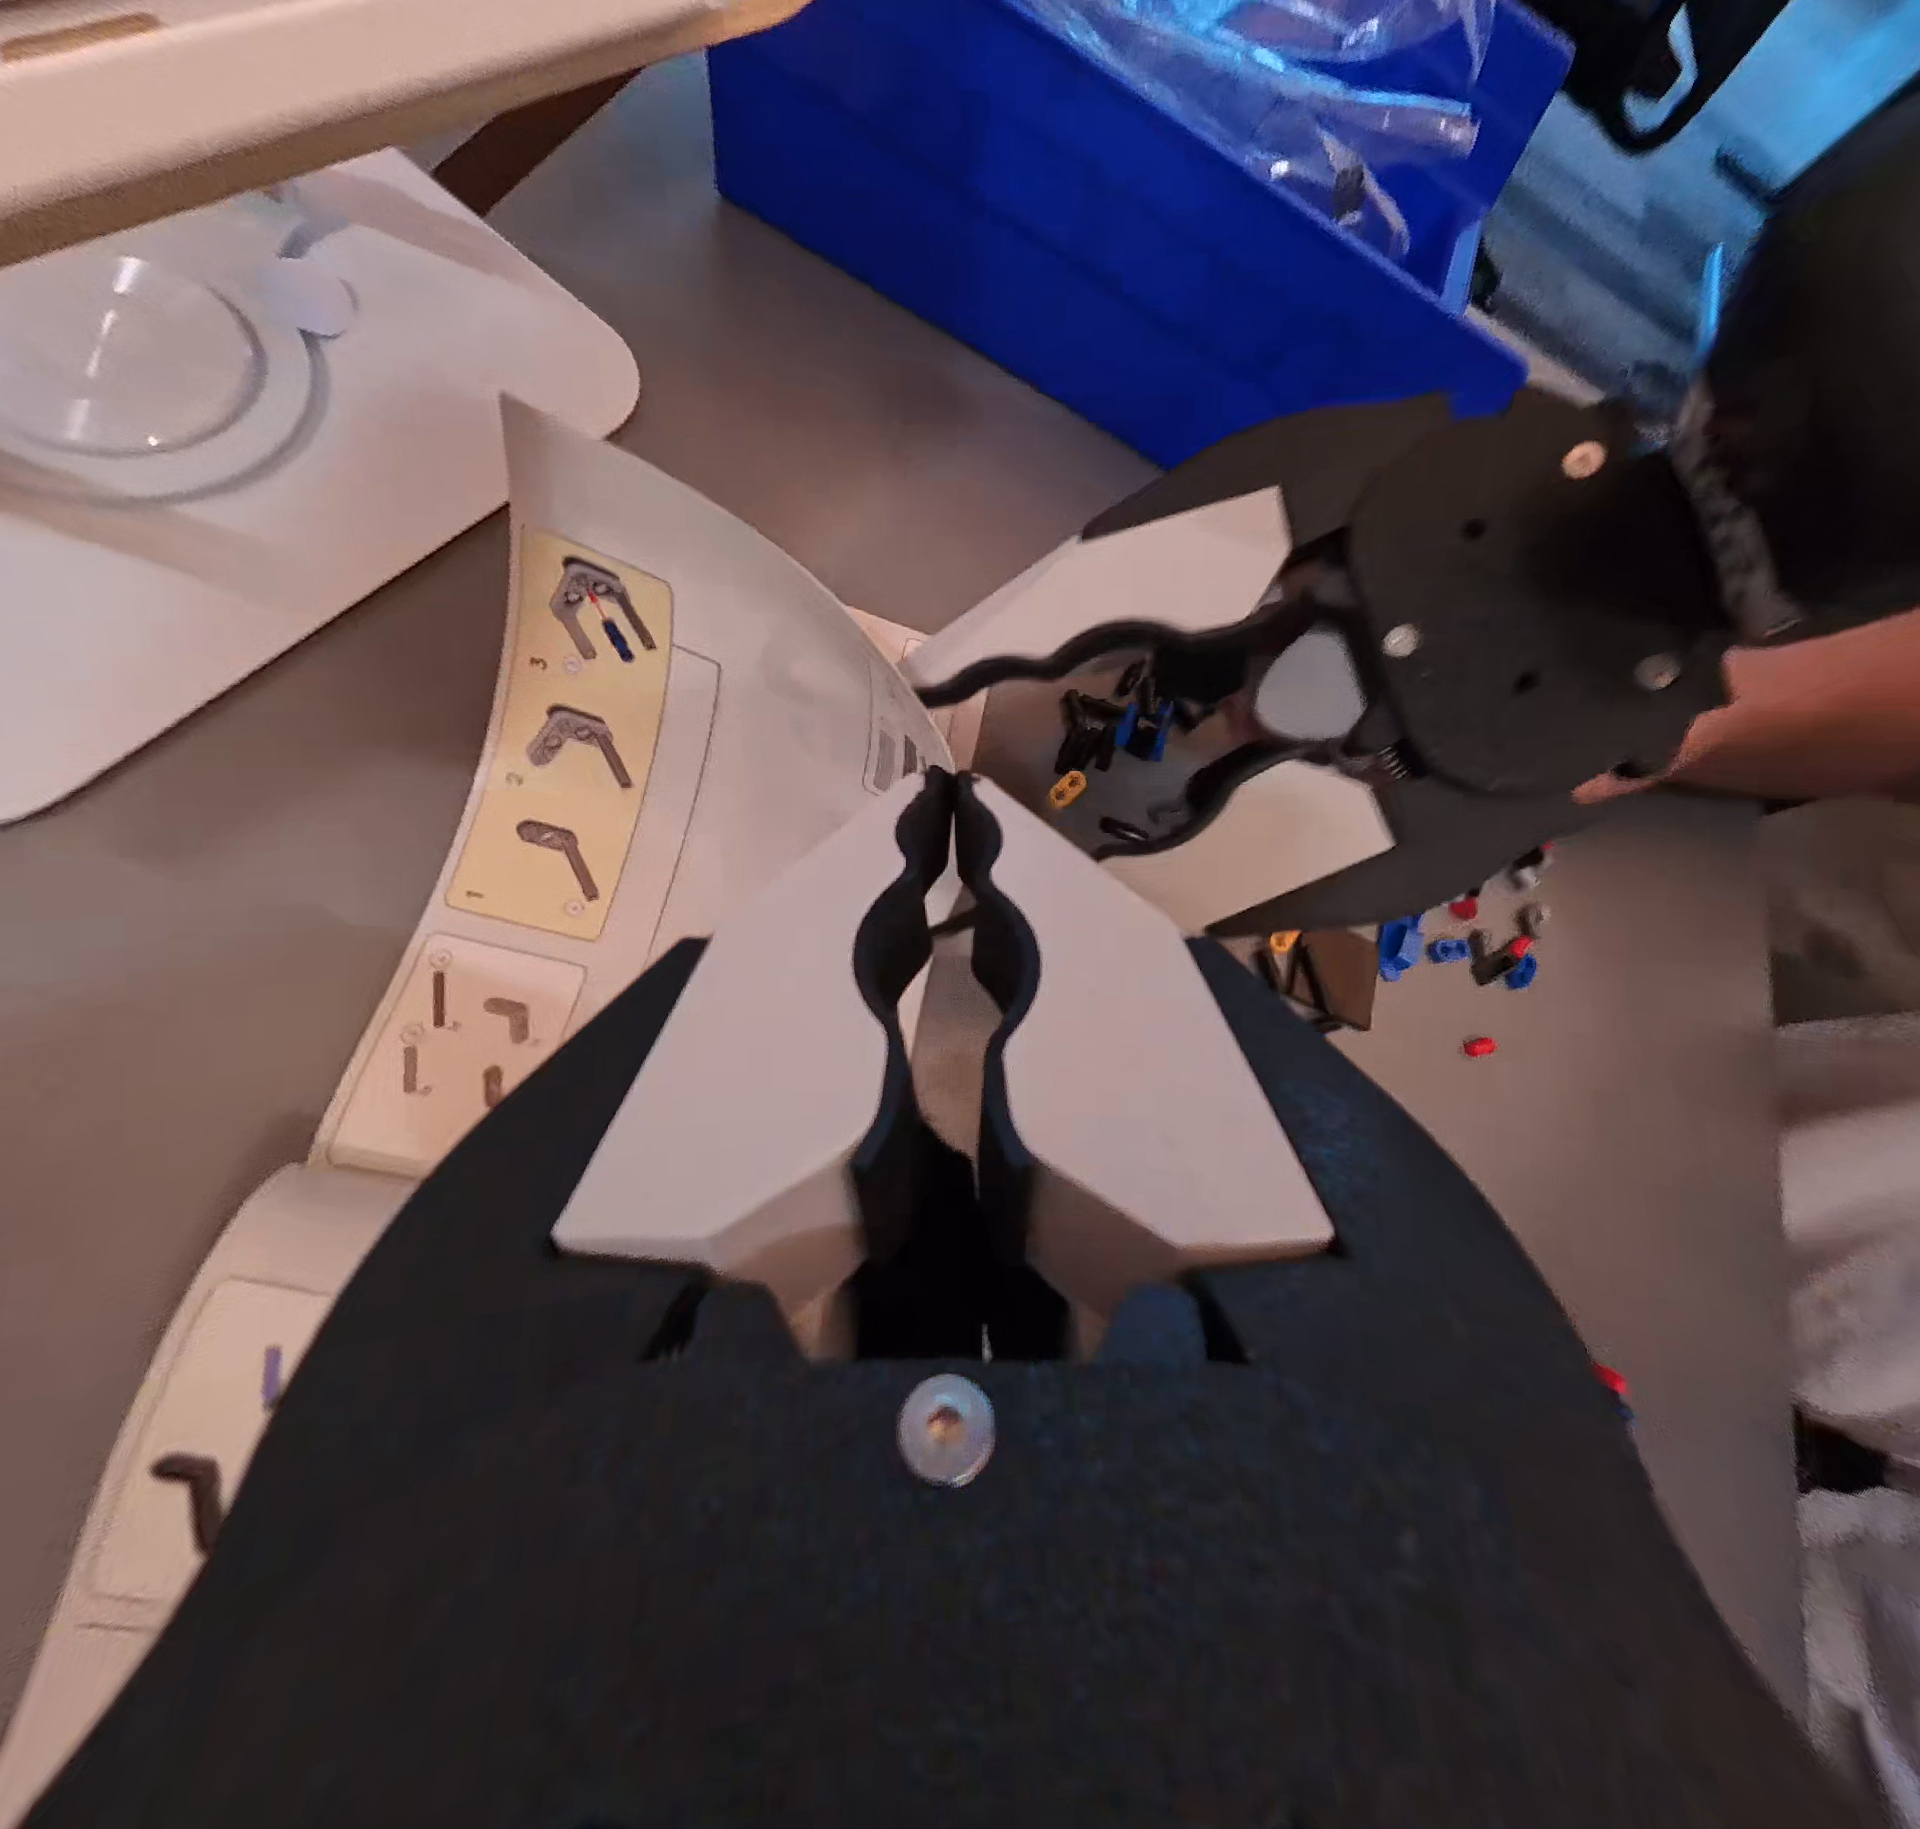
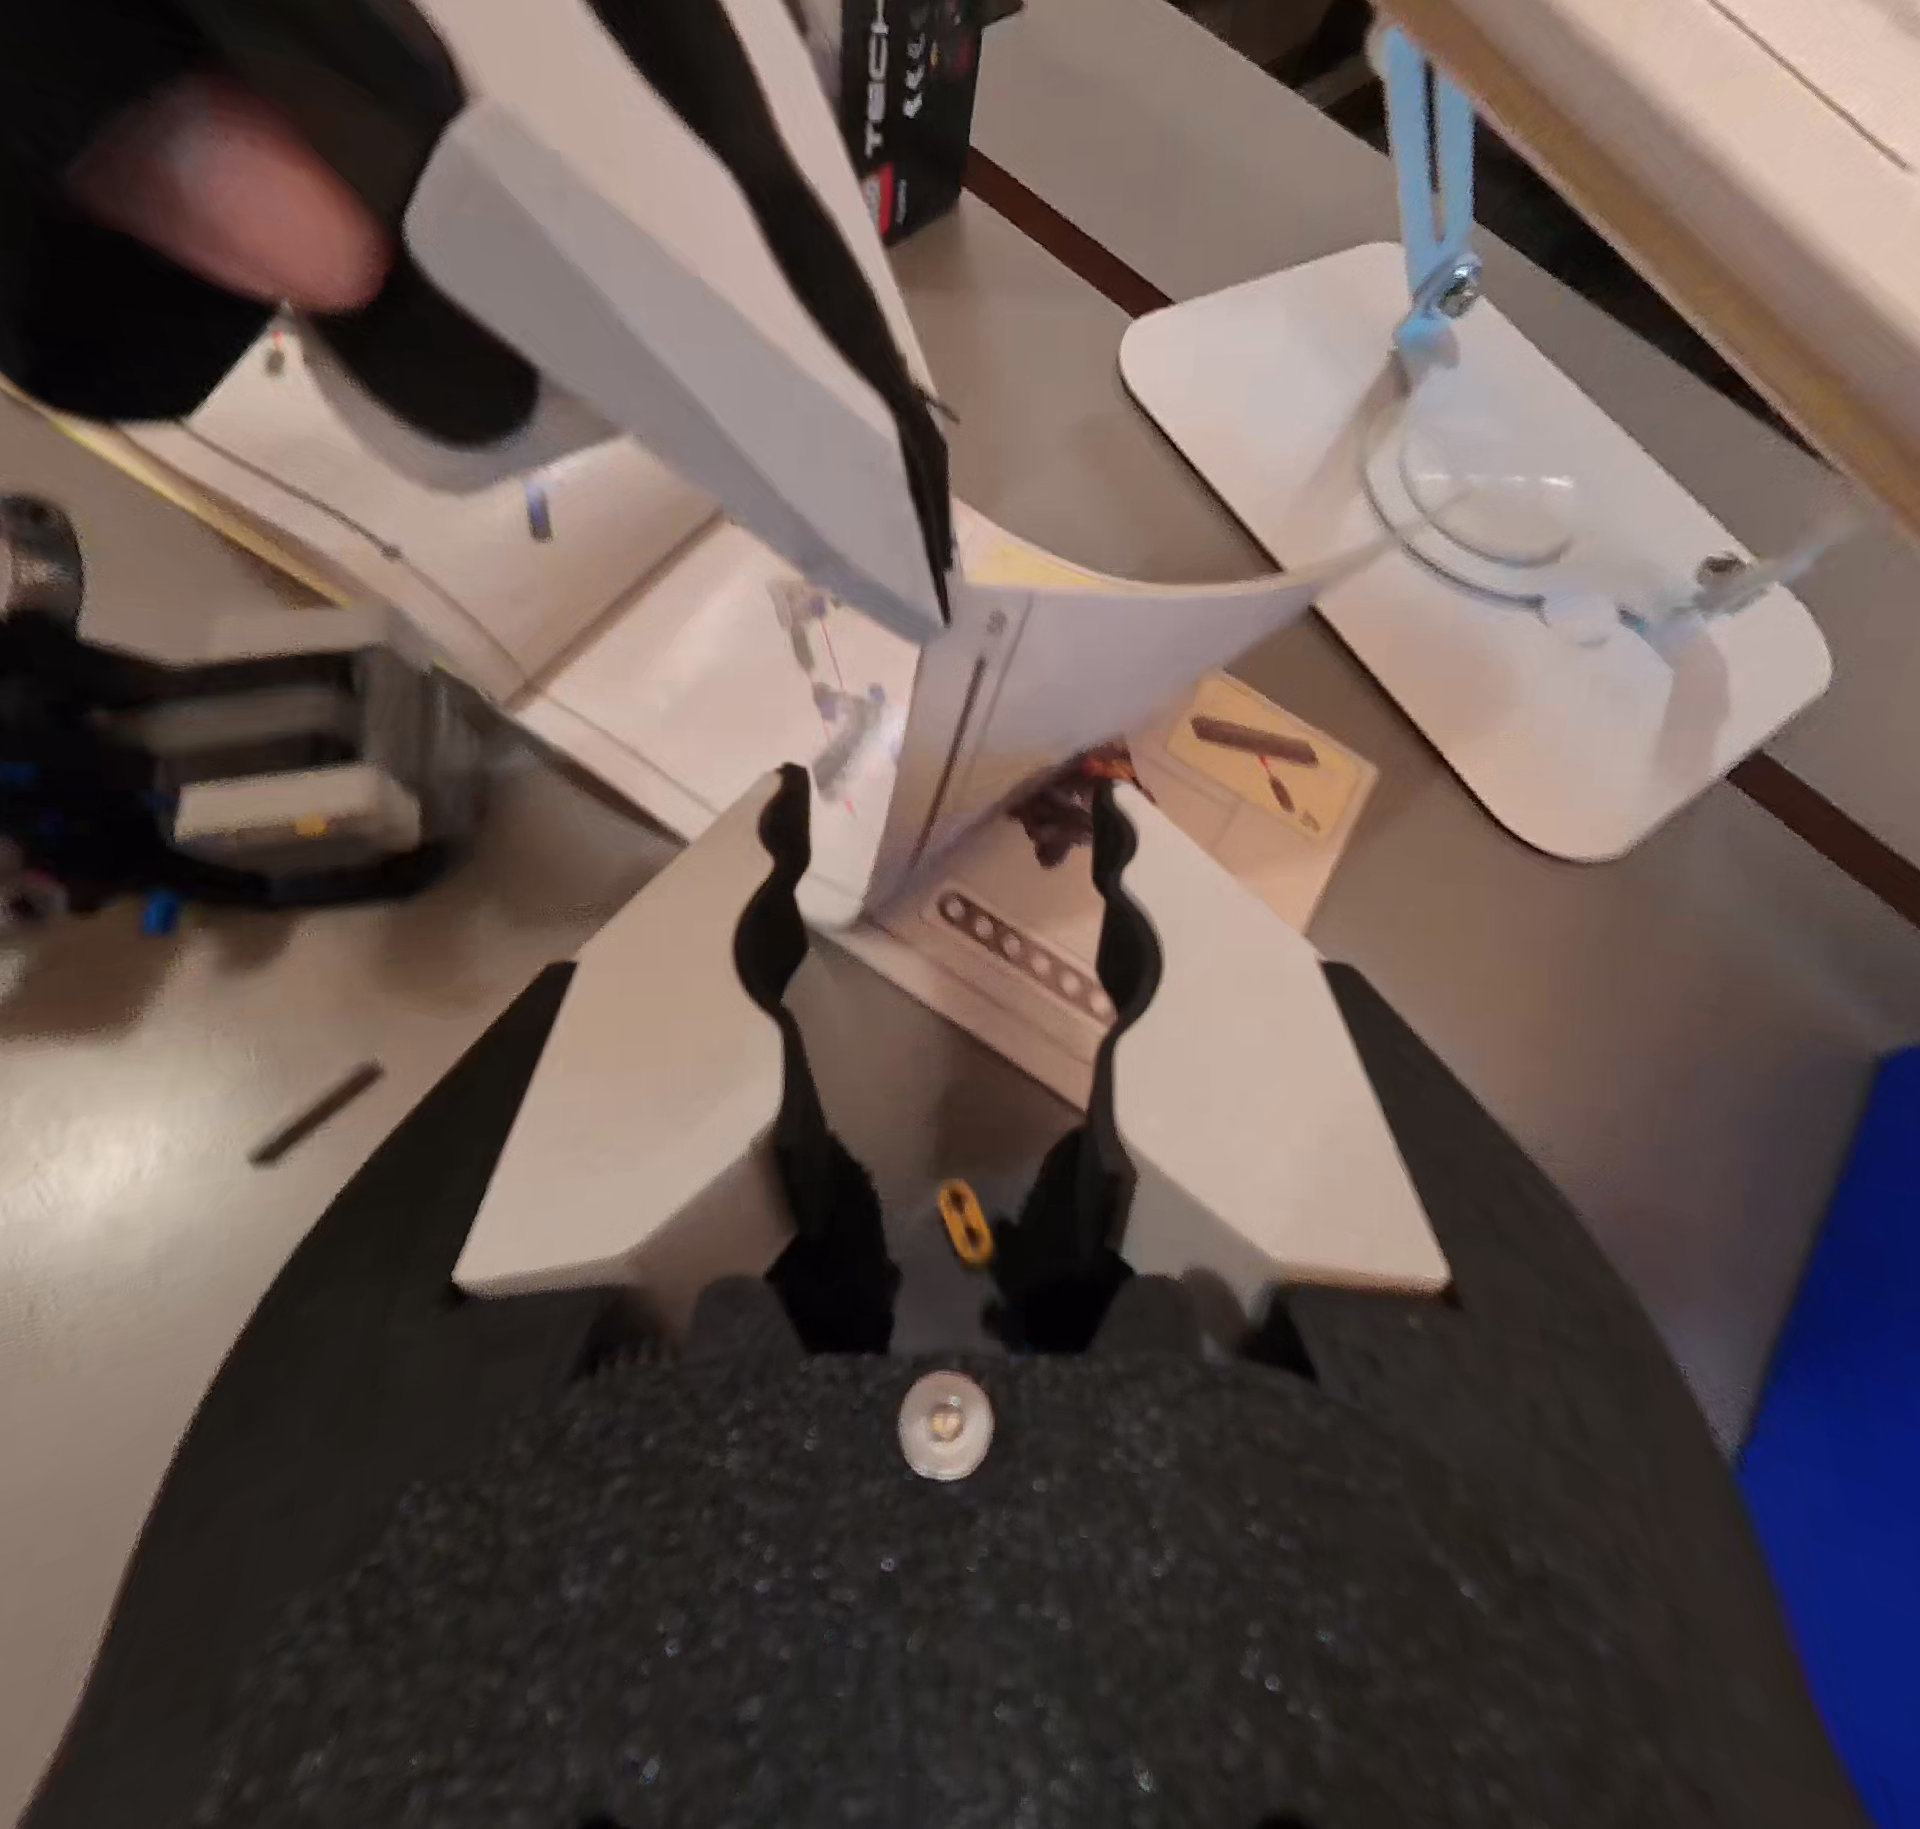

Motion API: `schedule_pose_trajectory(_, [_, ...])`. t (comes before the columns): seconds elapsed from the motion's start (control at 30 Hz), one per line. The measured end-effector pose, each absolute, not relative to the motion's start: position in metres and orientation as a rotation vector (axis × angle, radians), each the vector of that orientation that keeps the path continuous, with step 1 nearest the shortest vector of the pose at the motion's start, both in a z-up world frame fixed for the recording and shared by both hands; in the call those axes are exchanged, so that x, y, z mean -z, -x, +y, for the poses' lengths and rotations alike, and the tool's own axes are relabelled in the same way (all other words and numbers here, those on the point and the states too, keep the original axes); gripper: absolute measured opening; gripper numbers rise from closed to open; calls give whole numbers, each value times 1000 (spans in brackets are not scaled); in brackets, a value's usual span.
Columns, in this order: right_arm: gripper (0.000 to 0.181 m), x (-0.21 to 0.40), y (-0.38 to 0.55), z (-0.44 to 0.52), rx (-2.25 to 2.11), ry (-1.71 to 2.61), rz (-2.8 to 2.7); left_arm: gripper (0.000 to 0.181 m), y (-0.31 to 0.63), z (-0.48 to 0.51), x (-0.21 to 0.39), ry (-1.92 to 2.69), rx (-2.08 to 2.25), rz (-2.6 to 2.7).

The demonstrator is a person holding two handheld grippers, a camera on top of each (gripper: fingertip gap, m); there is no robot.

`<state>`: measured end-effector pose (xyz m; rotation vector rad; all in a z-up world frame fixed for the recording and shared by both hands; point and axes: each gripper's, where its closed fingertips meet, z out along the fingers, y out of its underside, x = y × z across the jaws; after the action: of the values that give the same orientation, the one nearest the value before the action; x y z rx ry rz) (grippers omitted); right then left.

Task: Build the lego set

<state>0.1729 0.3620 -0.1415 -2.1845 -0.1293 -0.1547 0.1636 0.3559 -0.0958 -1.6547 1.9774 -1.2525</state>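
Left gripper (image 1: 951, 782) fingers pinched on instruction booklet page (image 2: 1091, 636); right gripper (image 2: 940, 792) fingers spread, empty; black printed box (image 2: 914, 65) at 12 o'clock.

A blue bin (image 1: 1091, 221) stands on the grey table (image 1: 831, 356), holding crumpled clear plastic (image 1: 1247, 3). Left of the bin, well apart, lies a white base plate (image 1: 343, 449) carrying a clear suction cup (image 1: 125, 356). In the right wrist view the same plate (image 2: 1558, 699) carries the cup (image 2: 1475, 501) and a light blue bracket (image 2: 1429, 179). A cream beam (image 1: 343, 34) passes above the plate.
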Motion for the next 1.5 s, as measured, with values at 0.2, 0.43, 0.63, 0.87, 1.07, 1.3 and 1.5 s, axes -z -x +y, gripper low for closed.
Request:
schedule_pose_trajectory(0.2, [7, 128, -159, 379, 328, 2110, -208, 28, -135, 369, 83, 1800, 1406, 1845])
schedule_pose_trajectory(0.43, [1, 113, -132, 386, 862, 1968, -568, 47, -125, 395, 75, 2082, 1667, 1591])
schedule_pose_trajectory(0.63, [35, 127, -108, 377, 529, 2077, -569, 0, -120, 403, 90, 2016, 1634, 1651])
schedule_pose_trajectory(0.87, [96, 97, -102, 388, -632, 2111, -90, 0, -122, 398, 80, 1881, 1802, 1629])
schedule_pose_trajectory(1.07, [85, 98, -112, 401, -736, 2069, 2, 1, -124, 396, 74, 1850, 1882, 1598])
schedule_pose_trajectory(1.3, [98, 96, -129, 406, -669, 2004, 44, 0, -120, 426, 110, 2021, 1518, 1545])
schedule_pose_trajectory(1.5, [118, 121, -115, 413, -742, 2110, 62, 0, -120, 397, 79, 1999, 1892, 1489])
